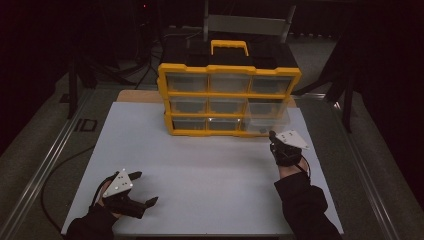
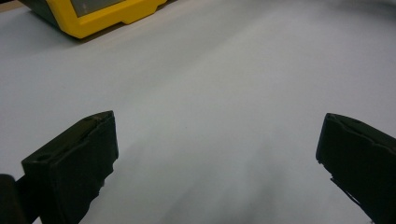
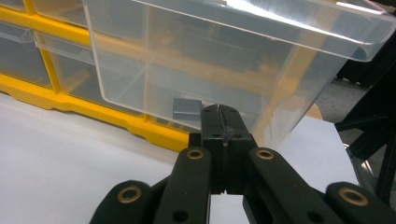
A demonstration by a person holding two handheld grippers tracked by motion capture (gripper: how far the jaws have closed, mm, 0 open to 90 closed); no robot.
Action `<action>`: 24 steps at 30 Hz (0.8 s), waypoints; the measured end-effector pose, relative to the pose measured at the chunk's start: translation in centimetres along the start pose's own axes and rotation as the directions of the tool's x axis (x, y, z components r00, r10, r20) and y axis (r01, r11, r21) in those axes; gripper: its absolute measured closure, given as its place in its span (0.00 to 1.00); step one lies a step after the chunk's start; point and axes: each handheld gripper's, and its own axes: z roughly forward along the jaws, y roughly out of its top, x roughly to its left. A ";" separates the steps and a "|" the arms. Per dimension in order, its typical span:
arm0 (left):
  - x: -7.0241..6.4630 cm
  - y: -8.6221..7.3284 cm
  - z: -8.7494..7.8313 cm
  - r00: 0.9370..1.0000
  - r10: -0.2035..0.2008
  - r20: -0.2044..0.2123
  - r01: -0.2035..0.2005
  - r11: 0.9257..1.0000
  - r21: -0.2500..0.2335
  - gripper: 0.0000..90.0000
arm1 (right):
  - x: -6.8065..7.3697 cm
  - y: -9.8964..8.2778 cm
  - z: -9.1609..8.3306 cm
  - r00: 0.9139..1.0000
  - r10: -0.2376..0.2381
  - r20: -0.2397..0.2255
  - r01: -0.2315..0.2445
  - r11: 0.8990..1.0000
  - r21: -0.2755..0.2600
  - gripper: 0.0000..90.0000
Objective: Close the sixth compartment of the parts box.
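Note:
A yellow-framed organizer with clear drawers stands at the back of the white mat. One clear drawer in its right column is pulled out toward me. My right gripper is shut, its tips at the drawer's front wall low down. In the right gripper view the shut right gripper meets the clear drawer, and a small grey piece lies inside. My left gripper rests open at the mat's near left. Nothing lies between the wide-apart black jaws of the left gripper.
The organizer has a yellow handle on its black top. Dark metal frames and cables stand behind and beside the table. A metal rail runs along the left of the mat. The organizer's yellow corner shows far off in the left gripper view.

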 end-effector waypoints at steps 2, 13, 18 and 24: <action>0.0 0.0 0.0 1.000 0.000 0.001 0.000 1.000 -0.001 0.00 | 0.0 0.0 0.0 1.000 0.001 -0.001 -0.001 1.000 0.000 1.00; 0.0 0.0 0.0 1.000 -0.001 0.000 0.001 1.000 -0.001 0.00 | -0.1 0.3 0.4 1.000 0.011 -0.002 -0.011 1.000 0.001 1.00; 0.0 0.0 0.0 1.000 0.000 0.002 0.000 1.000 -0.001 0.00 | -0.1 0.4 0.5 1.000 0.006 0.003 -0.006 1.000 0.003 1.00; 0.0 0.0 0.0 1.000 -0.001 0.003 0.001 1.000 -0.001 0.00 | 0.0 0.5 0.7 1.000 0.008 0.002 -0.008 1.000 0.003 1.00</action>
